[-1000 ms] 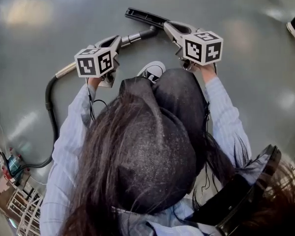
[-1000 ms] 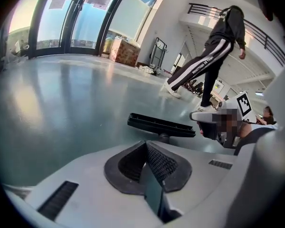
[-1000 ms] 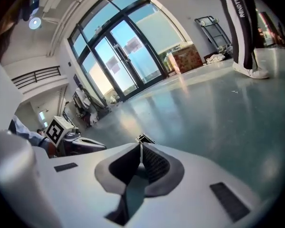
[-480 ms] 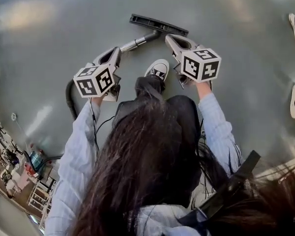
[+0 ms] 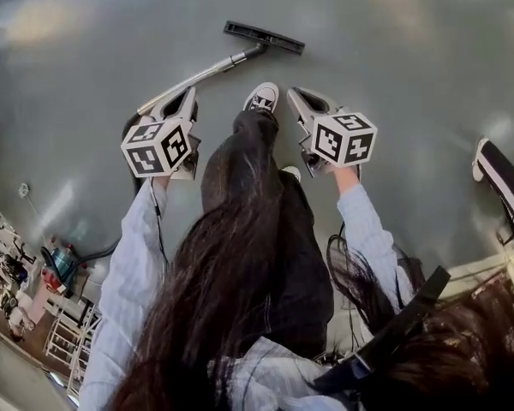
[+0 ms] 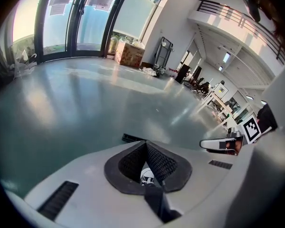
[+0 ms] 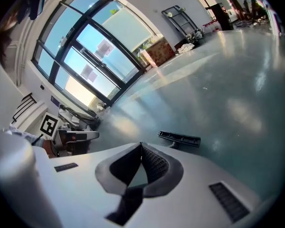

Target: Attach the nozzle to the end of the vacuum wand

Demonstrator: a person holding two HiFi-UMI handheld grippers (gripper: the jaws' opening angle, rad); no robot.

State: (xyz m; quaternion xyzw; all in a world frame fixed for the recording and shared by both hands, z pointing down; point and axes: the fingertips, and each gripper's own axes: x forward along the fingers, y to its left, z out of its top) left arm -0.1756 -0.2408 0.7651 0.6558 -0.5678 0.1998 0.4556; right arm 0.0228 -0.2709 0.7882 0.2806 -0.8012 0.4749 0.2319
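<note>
The black floor nozzle (image 5: pixel 264 37) lies on the grey floor, joined to the end of the silver vacuum wand (image 5: pixel 201 73), which runs back left to a black hose (image 5: pixel 130 127). The nozzle also shows in the left gripper view (image 6: pixel 132 137) and the right gripper view (image 7: pixel 179 138). My left gripper (image 5: pixel 189 94) is shut and empty, held high above the wand's near end. To the right of the person's leg hangs my right gripper (image 5: pixel 293 93), also shut and empty, well above the floor.
The person's dark trouser leg and a white sneaker (image 5: pixel 261 98) stand between the two grippers. Another person's shoe (image 5: pixel 500 178) is at the right edge. A vacuum body (image 5: pixel 58 266) and clutter sit at the lower left. Boxes and carts (image 6: pixel 128 54) line the far windows.
Both grippers have risen away from the wand and nozzle, which stay on the floor. The person has straightened up, so the floor looks farther away.
</note>
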